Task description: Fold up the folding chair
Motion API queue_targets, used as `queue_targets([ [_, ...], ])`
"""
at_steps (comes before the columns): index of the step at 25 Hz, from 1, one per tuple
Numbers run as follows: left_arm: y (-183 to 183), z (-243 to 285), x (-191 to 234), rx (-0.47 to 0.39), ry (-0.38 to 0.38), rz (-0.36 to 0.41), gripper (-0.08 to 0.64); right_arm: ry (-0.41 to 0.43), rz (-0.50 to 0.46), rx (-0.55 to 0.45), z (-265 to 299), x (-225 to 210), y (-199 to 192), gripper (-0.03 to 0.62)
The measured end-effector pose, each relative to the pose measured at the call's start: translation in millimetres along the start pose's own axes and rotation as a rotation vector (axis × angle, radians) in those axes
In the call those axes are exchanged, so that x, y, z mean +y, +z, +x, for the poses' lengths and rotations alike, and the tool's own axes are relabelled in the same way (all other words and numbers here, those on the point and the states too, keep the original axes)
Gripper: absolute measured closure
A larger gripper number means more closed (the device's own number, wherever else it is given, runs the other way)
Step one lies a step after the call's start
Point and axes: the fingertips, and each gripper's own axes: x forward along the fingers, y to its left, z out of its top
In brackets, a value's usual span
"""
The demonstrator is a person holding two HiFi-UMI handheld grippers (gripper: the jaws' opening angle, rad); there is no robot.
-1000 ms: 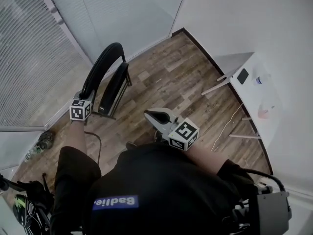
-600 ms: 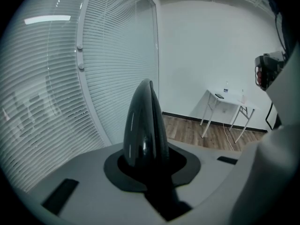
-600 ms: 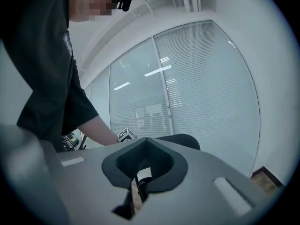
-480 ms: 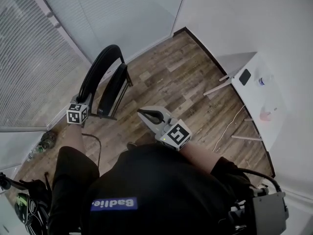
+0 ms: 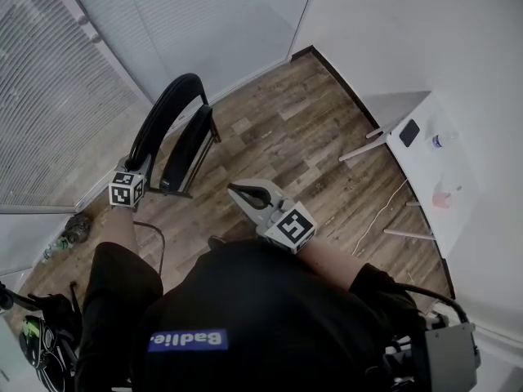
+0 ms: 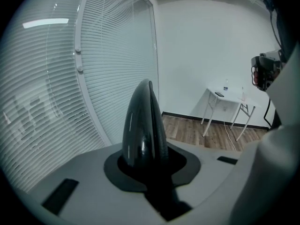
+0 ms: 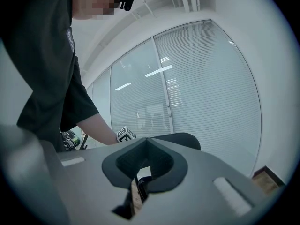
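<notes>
Left fingers: the left gripper (image 6: 146, 172) has its grey fingers (image 6: 84, 184) clamped on the curved top rail (image 6: 143, 121) of the black folding chair (image 5: 186, 147). The glossy rail rises straight up between them in the left gripper view.
Right fingers: the right gripper (image 5: 239, 191) is pressed together and holds nothing. It hangs in the air in front of the person (image 5: 261, 317), tips aimed toward the chair but well apart from it.
Chair: it stands on the wood floor (image 5: 302, 133), just beside the glass wall with white blinds (image 5: 49, 96). Its seat is tipped steeply on edge, close against the arched back.
Floor: brown planks run to a white corner wall. A pale cable (image 5: 377, 212) trails across them near the desk legs.
Desk: a white desk (image 5: 421, 166) stands against the right wall, well apart from the chair. It carries a dark phone (image 5: 409, 131), a small clear bottle (image 5: 442, 140) and a pinkish item (image 5: 444, 196) too small to tell.
Person: seen from above in a black shirt, bare forearms reaching out to both grippers.
</notes>
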Motion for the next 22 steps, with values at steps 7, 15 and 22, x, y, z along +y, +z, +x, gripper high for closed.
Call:
queue_targets([
  [7, 0.8, 0.9, 6.9, -0.002, 0.003, 0.003, 0.483, -0.015, 0.032, 0.009, 0.5, -3.5, -2.7, 0.591],
  [15, -0.5, 2.3, 11.8, 0.002, 0.004, 0.001, 0.483, -0.025, 0.014, 0.02, 2.0, -7.7, -6.7, 0.591],
  [22, 0.7, 2.6, 14.8, 0.005, 0.006, 0.003, 0.483, -0.023, 0.02, 0.02, 5.6, -9.7, -3.4, 0.591],
])
